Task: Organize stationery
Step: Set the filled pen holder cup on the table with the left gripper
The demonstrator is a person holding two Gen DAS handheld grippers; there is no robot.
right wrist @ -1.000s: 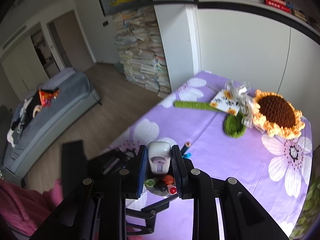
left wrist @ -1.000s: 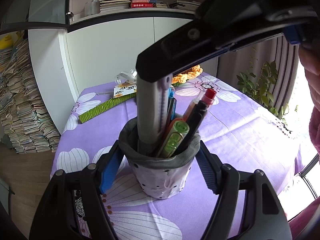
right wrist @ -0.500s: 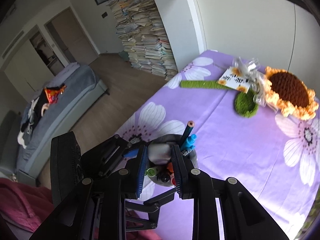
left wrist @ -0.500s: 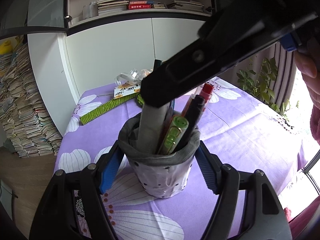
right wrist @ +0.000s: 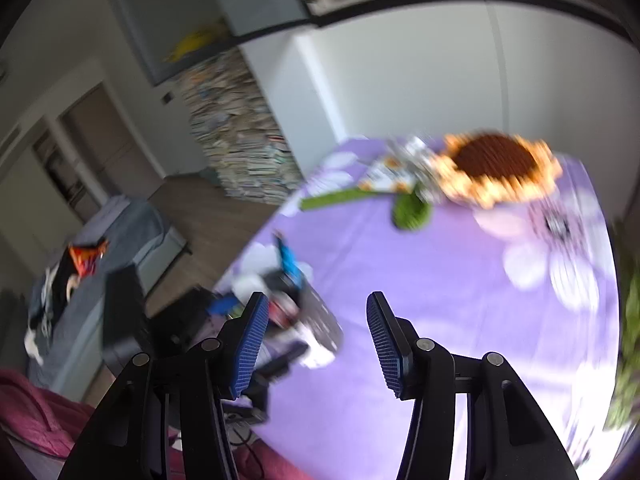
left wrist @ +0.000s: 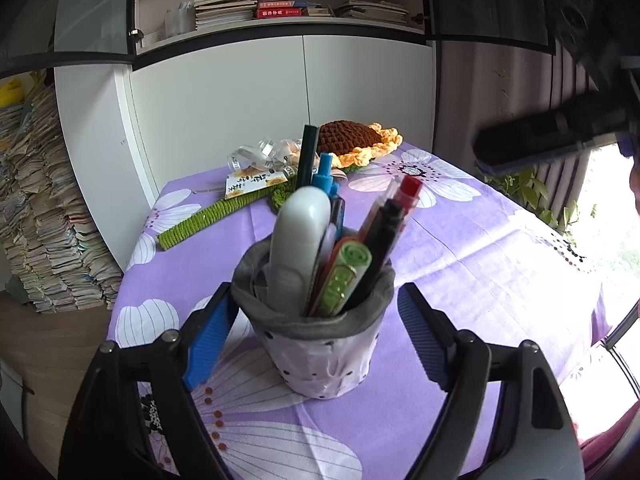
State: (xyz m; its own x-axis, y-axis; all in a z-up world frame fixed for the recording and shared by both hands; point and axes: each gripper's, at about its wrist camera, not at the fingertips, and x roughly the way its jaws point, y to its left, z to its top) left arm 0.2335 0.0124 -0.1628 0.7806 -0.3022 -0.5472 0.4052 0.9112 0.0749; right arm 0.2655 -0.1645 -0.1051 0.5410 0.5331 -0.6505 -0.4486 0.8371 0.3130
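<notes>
Left view: left claw (left wrist: 314,338) opening, pads clear of pen holder (left wrist: 316,344) between them. Right view, blurred: right claw (right wrist: 314,344) opening, empty over counter (right wrist: 460,300).

White cabinets (left wrist: 224,92) under bookshelves (left wrist: 280,8) (daylight from the right), wooden floor (left wrist: 36,344).
</notes>
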